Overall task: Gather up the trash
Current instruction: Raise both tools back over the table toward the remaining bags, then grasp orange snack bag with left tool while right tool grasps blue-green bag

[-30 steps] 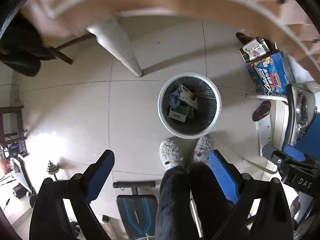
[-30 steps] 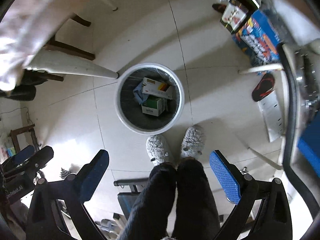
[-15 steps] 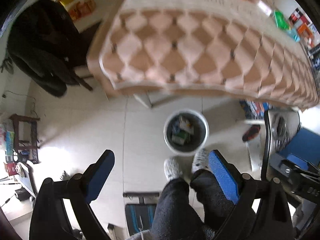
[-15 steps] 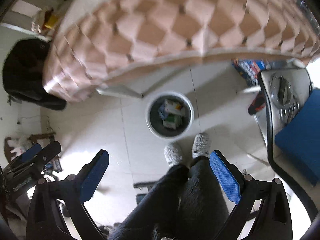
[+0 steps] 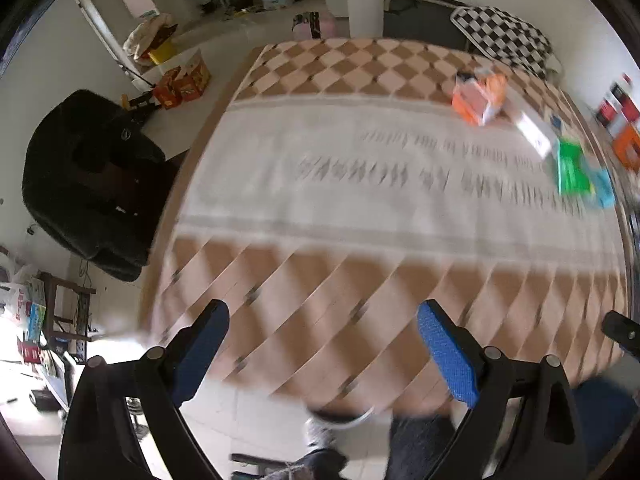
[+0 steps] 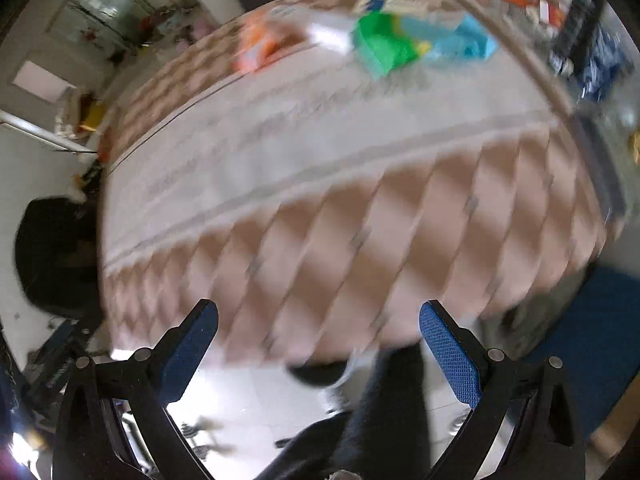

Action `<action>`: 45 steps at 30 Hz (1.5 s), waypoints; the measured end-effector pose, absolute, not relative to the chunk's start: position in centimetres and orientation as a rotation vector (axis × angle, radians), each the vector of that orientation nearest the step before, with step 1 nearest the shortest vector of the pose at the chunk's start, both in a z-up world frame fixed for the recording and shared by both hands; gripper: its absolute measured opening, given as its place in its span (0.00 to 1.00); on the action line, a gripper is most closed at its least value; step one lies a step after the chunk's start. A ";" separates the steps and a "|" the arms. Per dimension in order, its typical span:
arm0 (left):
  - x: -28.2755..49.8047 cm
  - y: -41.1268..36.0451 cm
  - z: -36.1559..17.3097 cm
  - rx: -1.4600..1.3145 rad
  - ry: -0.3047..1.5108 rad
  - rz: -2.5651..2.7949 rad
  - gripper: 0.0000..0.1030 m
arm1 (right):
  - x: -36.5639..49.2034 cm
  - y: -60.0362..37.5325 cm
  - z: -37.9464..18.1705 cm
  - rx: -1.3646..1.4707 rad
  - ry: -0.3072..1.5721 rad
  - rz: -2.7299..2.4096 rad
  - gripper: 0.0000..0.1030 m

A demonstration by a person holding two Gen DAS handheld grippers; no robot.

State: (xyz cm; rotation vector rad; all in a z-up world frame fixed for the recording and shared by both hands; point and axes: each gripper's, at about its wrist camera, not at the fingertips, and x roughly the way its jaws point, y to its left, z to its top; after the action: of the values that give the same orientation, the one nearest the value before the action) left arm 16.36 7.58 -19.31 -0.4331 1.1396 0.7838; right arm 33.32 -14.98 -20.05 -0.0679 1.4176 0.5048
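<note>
Left gripper [image 5: 323, 350]: gaping wide, both blue pads apart, gripping nothing.
Right gripper [image 6: 320, 346]: likewise spread wide, carrying nothing between the pads.
Table [image 5: 360, 208]: filling the field ahead of both sets of jaws, wearing a cloth with a pale centre band and brown diamond borders; near edge blurring heavily just beyond the fingertips.
Orange box [image 5: 478, 98]: lying on the cloth far ahead of the left jaws and off to their right side; showing as an orange smear ahead and slightly left of centre in the right wrist view [image 6: 260, 46].
White box [image 5: 534, 130]: sitting just right of the orange box, well ahead of the left jaws.
Green packet [image 5: 573, 168]: resting far right of the left jaws near the table's right edge; lying ahead of the right jaws, slightly right of centre [image 6: 384, 46].
Light blue packet [image 6: 460, 40]: touching or just beside the green packet on its right side; exact contact blurring too much to judge.
Black chair [image 5: 88, 184]: standing off the table's left edge, well left of the left jaws.
Legs in dark trousers [image 6: 384, 412]: showing below and between the right jaws, over pale floor tiles.
</note>
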 end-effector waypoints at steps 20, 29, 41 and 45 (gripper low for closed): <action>49.3 10.9 -25.0 -0.067 1.311 0.633 0.68 | 61.3 -16.9 -31.0 0.483 1.644 0.147 0.99; 51.1 12.0 -25.1 -0.091 1.298 0.596 0.10 | 61.6 -15.2 -31.7 0.515 1.622 0.170 0.62; 45.7 9.9 -20.0 -0.106 1.193 0.616 0.04 | 59.9 -17.4 -28.4 0.440 1.512 0.242 0.34; 43.3 9.4 -18.8 -0.117 1.169 0.626 0.04 | 58.1 -17.8 -26.8 0.391 1.491 0.284 0.33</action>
State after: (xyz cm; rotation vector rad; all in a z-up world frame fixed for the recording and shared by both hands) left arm 43.32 9.45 -18.80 -0.1165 1.1691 0.6259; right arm 58.10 -17.84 -26.83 0.3914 1.4905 0.2843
